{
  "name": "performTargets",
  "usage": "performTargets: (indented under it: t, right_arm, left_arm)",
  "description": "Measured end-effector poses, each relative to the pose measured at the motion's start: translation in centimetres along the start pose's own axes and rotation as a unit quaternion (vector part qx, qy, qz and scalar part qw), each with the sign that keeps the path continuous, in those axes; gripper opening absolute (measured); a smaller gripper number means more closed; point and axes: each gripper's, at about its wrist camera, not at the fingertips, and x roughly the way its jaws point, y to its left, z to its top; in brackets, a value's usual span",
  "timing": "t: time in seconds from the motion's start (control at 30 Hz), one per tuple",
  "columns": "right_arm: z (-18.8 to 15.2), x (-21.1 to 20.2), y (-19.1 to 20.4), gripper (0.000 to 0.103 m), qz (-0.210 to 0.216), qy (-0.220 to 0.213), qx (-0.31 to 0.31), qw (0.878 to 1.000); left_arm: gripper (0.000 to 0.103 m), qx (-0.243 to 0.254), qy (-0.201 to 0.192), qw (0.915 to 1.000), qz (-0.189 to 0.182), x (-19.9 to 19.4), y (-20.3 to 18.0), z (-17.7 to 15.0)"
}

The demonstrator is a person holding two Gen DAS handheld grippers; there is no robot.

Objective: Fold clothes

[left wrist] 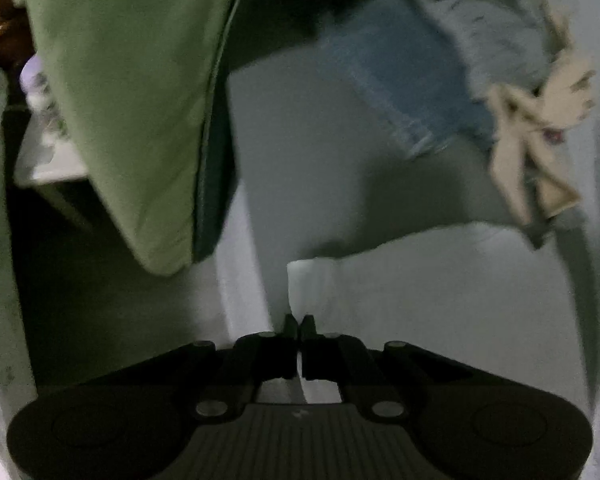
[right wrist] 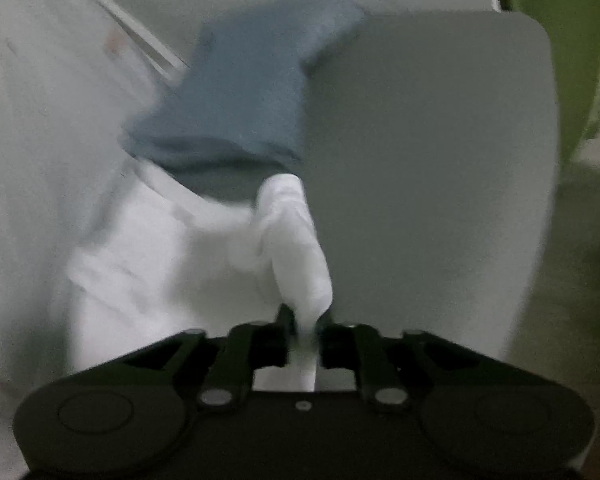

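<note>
Right gripper (right wrist: 305, 320): jaws slightly parted, pinching bunched white garment (right wrist: 292, 240) at fold. Left gripper (left wrist: 299, 326): jaws pressed together over white cloth; grip on cloth cannot tell. Garment lies on grey surface (right wrist: 440, 160), blue garment (right wrist: 236, 100) beyond, near far edge. Step: laying fold down. Next: release, smooth flat.

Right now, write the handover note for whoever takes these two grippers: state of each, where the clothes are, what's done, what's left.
Left gripper: jaws almost together, a thin edge of the white garment seemingly pinched between them.
Right gripper: a bunched fold of the same white garment between its fingers.
White garment lies on the table, partly lowered.
Blue clothing sits behind it, with a cream patterned piece beside.
Done: garment gripped at both ends. Left: fold it, then the rest.
</note>
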Motion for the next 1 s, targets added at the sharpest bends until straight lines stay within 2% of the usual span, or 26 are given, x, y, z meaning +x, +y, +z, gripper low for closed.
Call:
performTargets:
  t: [0.07,0.1,0.13,0.17,0.23,0.27,0.33,0.43,0.6,0.7,0.87,1.0]
  right_arm:
    - [-0.8,0.3,0.5,0.037,-0.039,0.011,-0.035,0.999]
    - [-1.0,0.2,1.0,0.054,-0.053,0.006,-0.050,0.997]
    - [-1.3,-0.2,1.5,0.061,-0.062,-0.004,-0.067,0.996]
    - [-1.5,-0.8,2.2,0.063,-0.069,-0.021,-0.088,0.993]
    - [-1.0,-1.0,3.2,0.079,-0.074,-0.042,-0.111,0.990]
    - [-0.7,-1.4,3.8,0.082,-0.073,-0.055,-0.117,0.989]
    - [0.3,-1.7,5.3,0.084,-0.064,-0.076,-0.125,0.987]
    - [1.0,-1.1,7.7,0.087,-0.035,-0.089,-0.130,0.987]
    - [1.1,0.6,11.1,0.094,0.016,-0.072,-0.129,0.989]
    - [0.5,2.7,14.1,0.097,0.029,-0.061,-0.147,0.987]
    - [-0.9,4.1,18.6,0.099,0.047,-0.042,-0.166,0.984]
    - [-0.9,6.4,22.8,0.099,0.071,-0.024,-0.174,0.982]
  left_arm:
    - [0.012,0.012,-0.007,0.9999,0.007,-0.3,-0.7,-0.2]
    - [0.017,0.024,-0.014,0.9996,0.008,-0.8,-1.2,-0.2]
    - [0.024,0.035,-0.022,0.9991,0.007,-1.2,-1.6,-0.1]
    - [0.029,0.046,-0.033,0.9984,0.004,-1.7,-2.2,0.2]
    - [0.036,0.065,-0.066,0.9957,-0.001,-2.8,-3.5,0.7]
    - [0.040,0.076,-0.085,0.9934,-0.007,-3.4,-4.3,0.9]
    - [0.046,0.103,-0.115,0.9877,-0.028,-4.3,-6.1,1.4]
    - [0.054,0.136,-0.127,0.9807,-0.060,-4.7,-8.9,1.7]
    - [0.055,0.164,-0.097,0.9749,-0.116,-2.9,-14.0,1.0]
    - [0.061,0.188,-0.083,0.9694,-0.134,-1.6,-17.4,-0.1]
    - [0.063,0.209,-0.053,0.9640,-0.155,1.0,-22.4,-0.6]
    - [0.065,0.228,-0.030,0.9608,-0.155,3.4,-26.2,-0.3]
